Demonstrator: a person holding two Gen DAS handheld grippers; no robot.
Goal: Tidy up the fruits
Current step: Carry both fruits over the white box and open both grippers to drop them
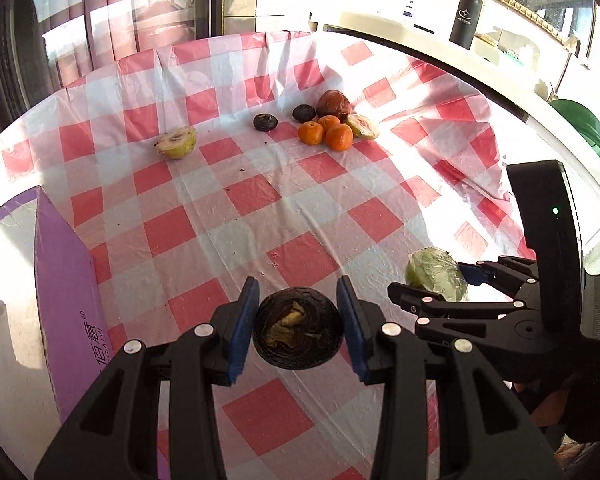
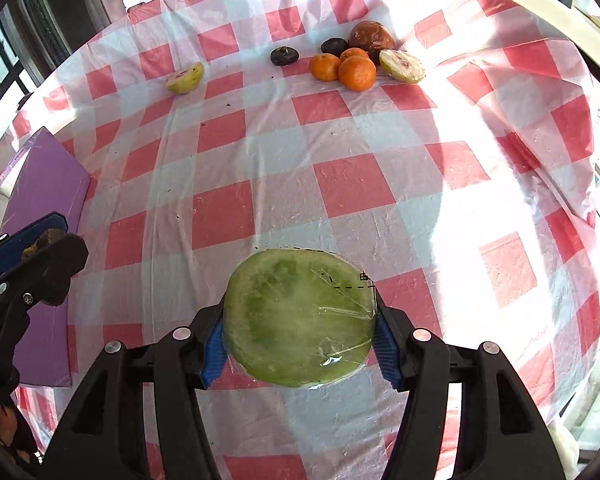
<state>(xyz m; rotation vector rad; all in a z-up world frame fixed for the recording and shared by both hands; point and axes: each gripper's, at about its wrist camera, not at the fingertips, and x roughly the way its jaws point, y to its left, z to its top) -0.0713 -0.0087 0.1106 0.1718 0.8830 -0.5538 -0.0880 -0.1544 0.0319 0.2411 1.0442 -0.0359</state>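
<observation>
The left gripper has its fingers closed on a dark, shrivelled fruit, held clear above the checked surface; the right gripper has its fingers clamped, at a middling spread, across a green melon piece wrapped in film, also lifted. The other fruits lie at the far side: three oranges bunched with a brown fruit and a cut half, two dark fruits beside them, and another cut half off to the left. The slick film could let the melon piece slide between the pads if the wrist tilts, and the two grippers hang close enough that one could knock the other. A purple box at the left carries printed characters too skewed to read; a black bottle beyond the surface bears a white emblem, its lettering illegible.
</observation>
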